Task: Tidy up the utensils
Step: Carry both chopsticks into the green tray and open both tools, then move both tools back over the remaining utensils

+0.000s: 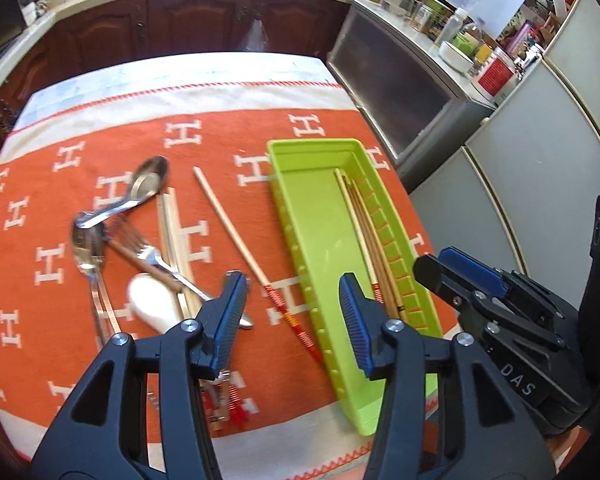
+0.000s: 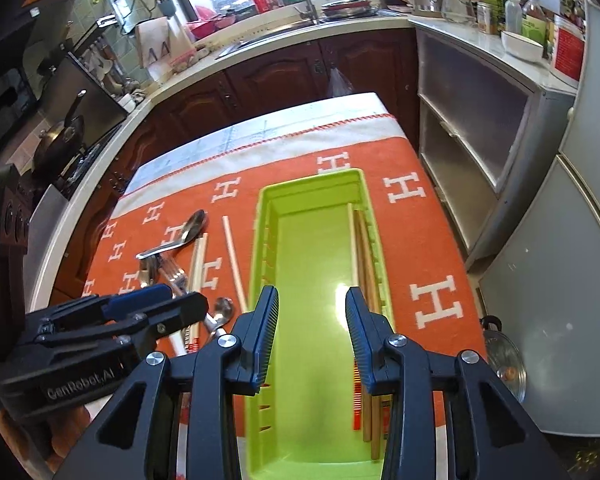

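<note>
A lime green utensil tray (image 1: 324, 240) (image 2: 312, 264) lies lengthwise on the orange cloth, with several chopsticks (image 1: 366, 236) (image 2: 360, 256) along its right side. A loose chopstick (image 1: 236, 232) (image 2: 234, 260) lies just left of the tray. Further left is a pile of metal spoons (image 1: 148, 186) (image 2: 188, 232), a fork (image 1: 140, 244), pale chopsticks (image 1: 172, 232) and a white spoon (image 1: 154, 300). My left gripper (image 1: 292, 292) is open and empty above the loose chopstick's patterned end. My right gripper (image 2: 312, 312) is open and empty over the tray; it also shows in the left wrist view (image 1: 460, 276).
The orange cloth with white H marks (image 1: 60, 208) (image 2: 432, 240) covers a small table. Dark wood cabinets (image 2: 284, 72) and a counter with a sink stand behind. Grey cabinets (image 2: 560, 240) and a pot lid (image 2: 504, 364) are at the right.
</note>
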`<state>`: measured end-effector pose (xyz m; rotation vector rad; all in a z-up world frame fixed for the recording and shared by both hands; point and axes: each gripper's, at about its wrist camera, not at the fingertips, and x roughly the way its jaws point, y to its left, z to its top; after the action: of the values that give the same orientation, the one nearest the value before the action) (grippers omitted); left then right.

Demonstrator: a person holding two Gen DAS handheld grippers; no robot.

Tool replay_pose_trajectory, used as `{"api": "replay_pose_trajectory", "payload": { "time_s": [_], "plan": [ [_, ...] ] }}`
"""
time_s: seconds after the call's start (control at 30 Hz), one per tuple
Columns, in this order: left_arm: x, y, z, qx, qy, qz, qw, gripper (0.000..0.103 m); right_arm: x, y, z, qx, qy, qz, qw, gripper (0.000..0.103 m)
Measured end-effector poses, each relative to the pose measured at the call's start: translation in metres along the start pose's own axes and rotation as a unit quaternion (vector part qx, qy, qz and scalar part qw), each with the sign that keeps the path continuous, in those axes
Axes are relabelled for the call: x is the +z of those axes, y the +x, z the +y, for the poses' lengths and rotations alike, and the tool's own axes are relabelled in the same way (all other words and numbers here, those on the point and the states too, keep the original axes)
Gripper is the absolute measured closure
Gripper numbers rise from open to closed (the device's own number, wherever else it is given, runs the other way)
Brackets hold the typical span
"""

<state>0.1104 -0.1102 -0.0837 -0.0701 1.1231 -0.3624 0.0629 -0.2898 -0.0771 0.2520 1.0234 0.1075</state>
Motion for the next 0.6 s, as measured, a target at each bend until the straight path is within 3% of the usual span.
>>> {"api": "replay_pose_trajectory", "payload": {
  "time_s": [0.6],
  "plan": [
    [-0.022, -0.079, 0.044, 0.064, -0.002, -0.074, 0.9952, 0.058, -0.004, -0.042, 0.046, 0.035, -0.039, -0.021, 0.998, 0.068]
  ]
}}
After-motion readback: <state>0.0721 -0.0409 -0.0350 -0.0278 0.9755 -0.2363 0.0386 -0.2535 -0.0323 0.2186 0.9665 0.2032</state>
